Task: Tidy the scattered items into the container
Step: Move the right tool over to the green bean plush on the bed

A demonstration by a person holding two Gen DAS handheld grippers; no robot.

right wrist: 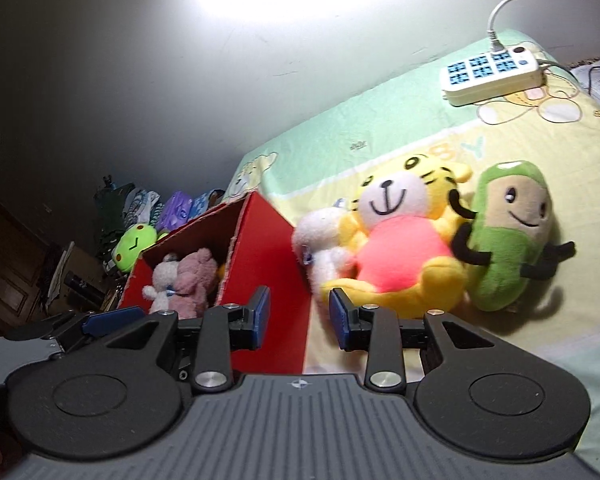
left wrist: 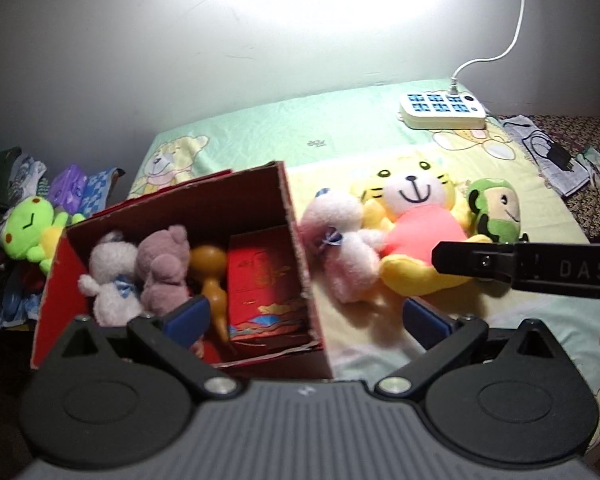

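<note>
Sitting on the bed sheet [right wrist: 380,128], the yellow tiger plush [right wrist: 400,240] has a white muzzle, black stripes and a pink belly; it lies just ahead of the right gripper [right wrist: 299,318], whose blue-padded jaws stand apart with nothing between them. A white plush [right wrist: 320,244] leans against its left side and a green plush [right wrist: 508,240] with thin black arms touches its right. Left of these stands the red cardboard box [left wrist: 300,264], holding a white bear [left wrist: 112,276], a mauve bear [left wrist: 164,268], an orange gourd [left wrist: 210,276] and a red packet [left wrist: 266,288]. The left gripper [left wrist: 304,316] hovers spread wide over the box's near edge, empty.
</note>
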